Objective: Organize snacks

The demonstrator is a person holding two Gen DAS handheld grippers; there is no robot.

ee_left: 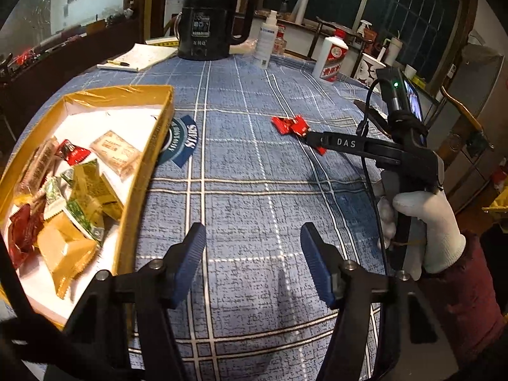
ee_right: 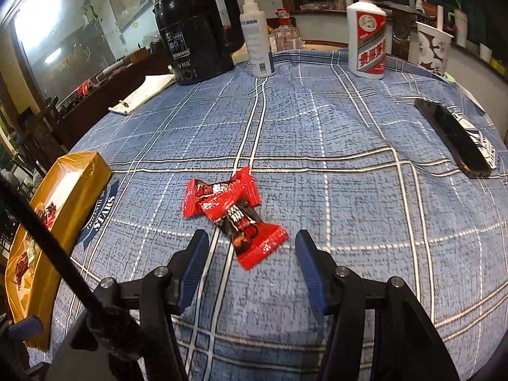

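Note:
Two red snack packets (ee_right: 222,195) (ee_right: 250,238) lie overlapping on the blue plaid cloth. My right gripper (ee_right: 250,247) is open and empty just short of the nearer packet, its blue pads on either side. The packets also show in the left wrist view (ee_left: 290,124), with the right gripper's black fingers (ee_left: 346,142) reaching to them. A gold box (ee_left: 139,171) at the left holds several wrapped snacks (ee_left: 79,190); it also shows in the right wrist view (ee_right: 79,190). My left gripper (ee_left: 252,244) is open and empty over the cloth, right of the box.
A black kettle (ee_left: 212,22), a white spray bottle (ee_left: 266,41), a white liquor bottle (ee_left: 331,55) and a notepad with pen (ee_left: 136,57) stand at the table's far side. A black phone (ee_right: 451,136) lies at the right. A paper cup (ee_right: 433,47) is at the far right edge.

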